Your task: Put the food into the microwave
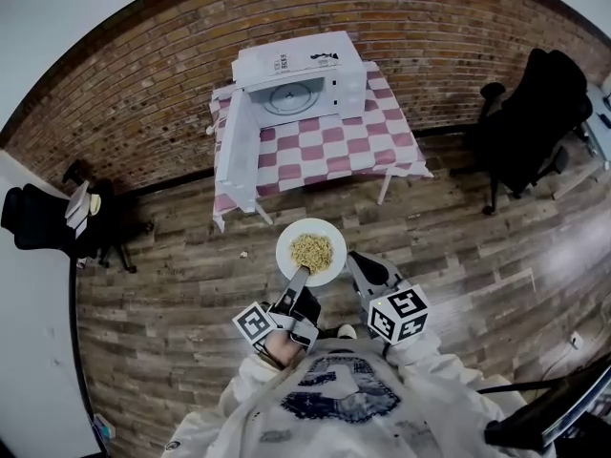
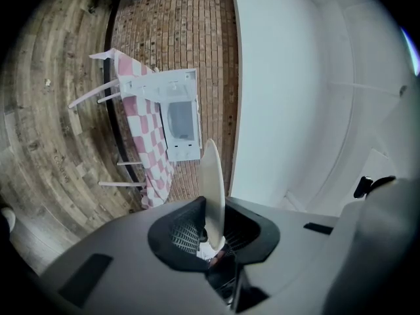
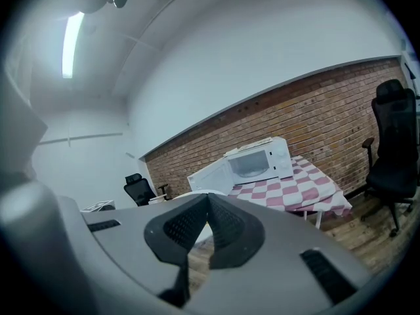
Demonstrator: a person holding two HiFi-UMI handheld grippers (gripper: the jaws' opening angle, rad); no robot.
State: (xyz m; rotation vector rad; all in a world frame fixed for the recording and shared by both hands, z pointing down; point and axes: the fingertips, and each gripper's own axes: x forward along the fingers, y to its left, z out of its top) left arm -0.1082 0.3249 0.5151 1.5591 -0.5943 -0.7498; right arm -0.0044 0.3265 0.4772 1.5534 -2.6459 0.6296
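Left gripper (image 2: 211,231) fingers clenched on plate (image 1: 286,241) rim; right gripper (image 3: 207,202) fingers closed, empty.
Plate with noodles (image 1: 311,251) aloft, well short of open microwave (image 1: 298,92). Judged stiff, breakable, lopsided on a one-edge hold; keep level.

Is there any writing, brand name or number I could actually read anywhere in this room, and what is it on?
No text here can be read.
Microwave, top panel: small dark label marks, too small to read.
Person's sweatshirt: dark chest print, too blurred to read.
Marker cubes: black-and-white square patterns only, no words or numbers.
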